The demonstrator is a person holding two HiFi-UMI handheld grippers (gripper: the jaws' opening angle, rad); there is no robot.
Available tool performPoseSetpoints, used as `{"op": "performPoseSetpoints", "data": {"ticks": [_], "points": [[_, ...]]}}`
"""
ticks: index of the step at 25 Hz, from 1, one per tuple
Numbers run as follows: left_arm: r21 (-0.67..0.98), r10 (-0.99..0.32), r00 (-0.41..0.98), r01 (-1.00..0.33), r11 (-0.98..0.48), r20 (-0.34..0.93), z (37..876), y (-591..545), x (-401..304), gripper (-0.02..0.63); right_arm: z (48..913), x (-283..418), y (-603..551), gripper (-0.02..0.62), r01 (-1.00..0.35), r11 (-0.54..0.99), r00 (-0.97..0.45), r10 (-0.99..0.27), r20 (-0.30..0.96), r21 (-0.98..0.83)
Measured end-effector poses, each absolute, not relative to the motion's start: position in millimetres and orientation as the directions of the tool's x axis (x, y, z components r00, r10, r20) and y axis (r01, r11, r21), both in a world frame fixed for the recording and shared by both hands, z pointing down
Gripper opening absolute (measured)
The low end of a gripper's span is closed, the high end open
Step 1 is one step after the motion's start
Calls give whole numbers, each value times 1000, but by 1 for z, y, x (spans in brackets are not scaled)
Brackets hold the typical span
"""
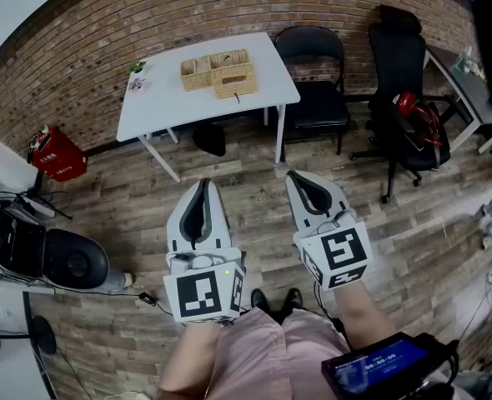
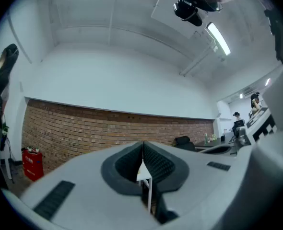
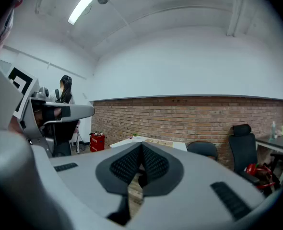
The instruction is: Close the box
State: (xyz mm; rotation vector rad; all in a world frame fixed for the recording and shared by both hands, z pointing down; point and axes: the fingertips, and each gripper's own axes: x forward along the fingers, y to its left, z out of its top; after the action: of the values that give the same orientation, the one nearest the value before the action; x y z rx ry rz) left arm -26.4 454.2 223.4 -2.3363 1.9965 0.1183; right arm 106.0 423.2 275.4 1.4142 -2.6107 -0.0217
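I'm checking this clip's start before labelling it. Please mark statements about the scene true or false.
1. The woven wicker box sits on the white rectangular table. True.
2. The left tool holds the box. False: it is shut, empty, short of the table.
3. The right tool is shut on nothing. True.
4. The red container stands on the table. False: it is on the floor by the brick wall.

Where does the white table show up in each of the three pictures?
Head view: the white table stands top centre, before the brick wall.
Left gripper view: only a sliver of it, low in the middle.
Right gripper view: just below centre, slightly left.
Shared landmark: the brick wall.
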Motion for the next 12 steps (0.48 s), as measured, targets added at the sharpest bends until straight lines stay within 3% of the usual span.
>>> {"op": "performPoseSetpoints", "data": {"ticks": [12], "points": [[1,-980,177,-984,-178,-96,228,444,-41,14,277,92,412,-2,-841,533,-521,-843,132,87]]}}
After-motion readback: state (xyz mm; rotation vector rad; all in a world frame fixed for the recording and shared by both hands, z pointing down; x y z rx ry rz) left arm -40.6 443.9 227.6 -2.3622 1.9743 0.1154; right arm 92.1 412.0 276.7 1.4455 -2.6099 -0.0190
